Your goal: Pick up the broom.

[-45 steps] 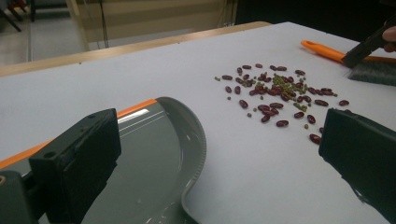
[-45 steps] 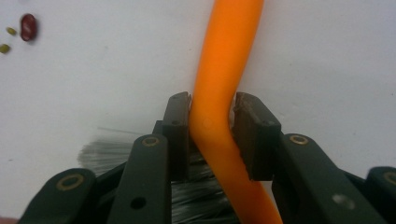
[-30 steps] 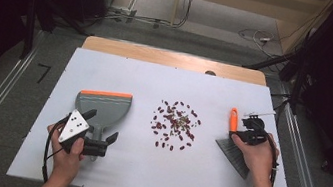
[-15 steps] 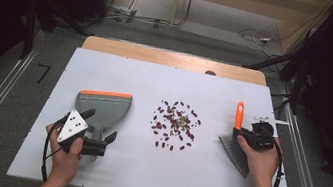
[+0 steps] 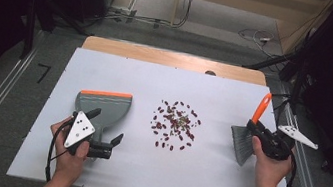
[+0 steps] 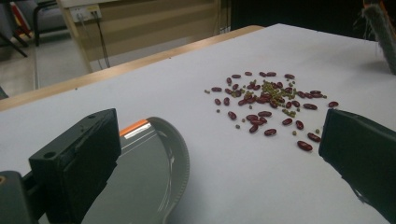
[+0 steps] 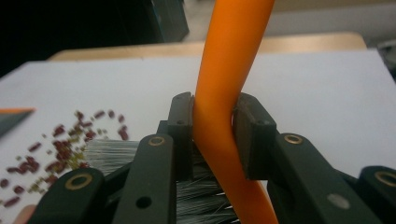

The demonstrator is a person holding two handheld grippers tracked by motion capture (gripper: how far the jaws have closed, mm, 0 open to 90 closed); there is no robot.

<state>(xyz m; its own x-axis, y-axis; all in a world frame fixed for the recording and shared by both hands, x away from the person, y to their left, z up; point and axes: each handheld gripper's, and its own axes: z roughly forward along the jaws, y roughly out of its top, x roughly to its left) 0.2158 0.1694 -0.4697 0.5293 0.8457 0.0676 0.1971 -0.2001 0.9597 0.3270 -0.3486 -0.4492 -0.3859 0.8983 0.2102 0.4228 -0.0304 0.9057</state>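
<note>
I am lifting the brush [image 5: 247, 137], pinched in my right gripper [image 7: 212, 135], right of the beans [image 5: 175, 124], readying a sweep, while my left gripper [image 5: 102, 131] is hanging spread beside the dustpan [image 5: 104, 106].

No text, label, brand, number or sign can be read in any of the views. The dustpan [image 5: 101, 108], the brush [image 5: 249, 132] and the table [image 5: 201, 180] carry no lettering that shows. The grey plate on the left gripper [image 5: 90, 145] bears a few dark dots, which look like holes or markers rather than print, though the high view is too coarse to be sure.
</note>
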